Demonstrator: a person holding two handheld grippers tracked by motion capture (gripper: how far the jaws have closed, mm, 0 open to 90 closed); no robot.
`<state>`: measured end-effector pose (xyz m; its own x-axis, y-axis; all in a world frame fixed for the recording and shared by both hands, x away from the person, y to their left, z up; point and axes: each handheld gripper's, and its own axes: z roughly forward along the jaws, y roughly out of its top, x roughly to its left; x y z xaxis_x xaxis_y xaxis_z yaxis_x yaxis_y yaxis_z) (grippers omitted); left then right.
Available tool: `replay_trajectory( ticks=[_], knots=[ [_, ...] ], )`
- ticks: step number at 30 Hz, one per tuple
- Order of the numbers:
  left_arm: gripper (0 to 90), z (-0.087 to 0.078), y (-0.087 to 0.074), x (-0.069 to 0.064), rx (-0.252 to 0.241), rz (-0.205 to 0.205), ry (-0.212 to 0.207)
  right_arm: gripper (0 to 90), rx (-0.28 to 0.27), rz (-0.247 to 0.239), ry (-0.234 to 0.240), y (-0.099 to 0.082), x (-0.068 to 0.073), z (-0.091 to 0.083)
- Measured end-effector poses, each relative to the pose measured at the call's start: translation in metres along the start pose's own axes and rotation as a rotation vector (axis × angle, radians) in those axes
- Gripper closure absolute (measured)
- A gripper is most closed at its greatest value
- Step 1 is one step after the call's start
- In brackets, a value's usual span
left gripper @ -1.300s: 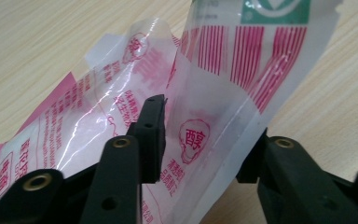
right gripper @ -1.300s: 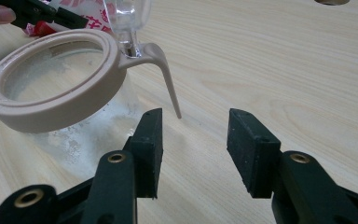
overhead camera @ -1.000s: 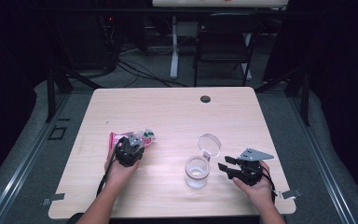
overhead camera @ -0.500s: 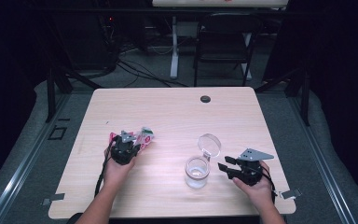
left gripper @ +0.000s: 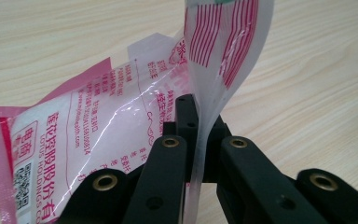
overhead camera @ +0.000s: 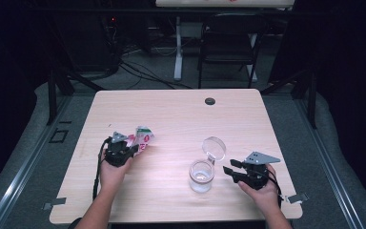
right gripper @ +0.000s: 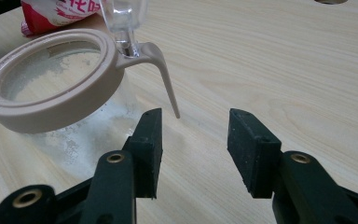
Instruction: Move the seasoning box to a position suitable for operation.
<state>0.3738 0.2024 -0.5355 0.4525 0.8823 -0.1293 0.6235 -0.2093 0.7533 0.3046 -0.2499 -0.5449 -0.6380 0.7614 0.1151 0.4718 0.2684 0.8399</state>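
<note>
On a pale wood counter (overhead camera: 171, 114) in a dark room, the left tool (left gripper: 196, 140) pinches a pink-and-white packet (left gripper: 74, 135); the right tool (right gripper: 193, 140) gapes beside a jar (right gripper: 51, 88).

Each hand carries a black claw: the left claw (overhead camera: 129, 149) and right claw (overhead camera: 228, 171) have angular matte jaws studded with brass-ringed screw holes and faced with rough dark pads (right gripper: 251, 149). A grey three-cornered plate (overhead camera: 262, 157) tops the right one. Black cables (overhead camera: 97, 167) trail back along bare, sleeveless forearms
</note>
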Motion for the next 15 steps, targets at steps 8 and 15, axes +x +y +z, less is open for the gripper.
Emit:
replay_trajectory(
  ticks=[8, 15],
  knots=[
    [90.0, -0.022, -0.001, 0.012, -0.084, -0.040, 0.000, 55.3, -0.013, 0.007, -0.007, 0.001, 0.000, 0.001],
    [90.0, -0.043, 0.003, 0.017, -0.177, -0.050, 0.044, 55.3, -0.002, -0.003, 0.001, 0.001, 0.000, 0.002]
  ],
)
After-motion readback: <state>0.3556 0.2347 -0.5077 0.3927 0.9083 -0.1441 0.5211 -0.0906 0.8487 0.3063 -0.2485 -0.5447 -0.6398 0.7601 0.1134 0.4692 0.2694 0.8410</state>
